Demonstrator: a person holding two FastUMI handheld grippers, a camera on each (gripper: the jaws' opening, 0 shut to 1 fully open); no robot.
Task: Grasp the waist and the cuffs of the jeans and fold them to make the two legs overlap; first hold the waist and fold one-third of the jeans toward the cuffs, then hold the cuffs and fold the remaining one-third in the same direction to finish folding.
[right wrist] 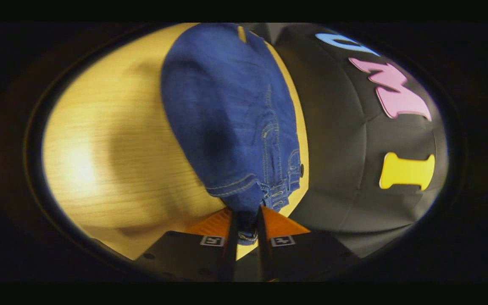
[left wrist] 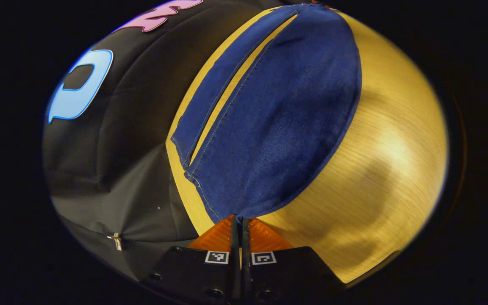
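Note:
Blue jeans lie lengthwise on a wooden table. In the left gripper view the two legs [left wrist: 278, 118] run away from me, the near leg raised toward my left gripper [left wrist: 240, 219], which is shut on its cuff corner. The far leg's cuff [left wrist: 182, 146] rests flat beside it. In the right gripper view the waist end [right wrist: 235, 127] with belt loops and a button stretches ahead. My right gripper [right wrist: 247, 218] is shut on the waistband, denim bunched between its fingers.
The wooden table [left wrist: 388, 140] extends broadly beside the jeans in both views. Black booth cloth [left wrist: 112, 169] hangs close along the table's far edge, next to the jeans' other side [right wrist: 345, 169].

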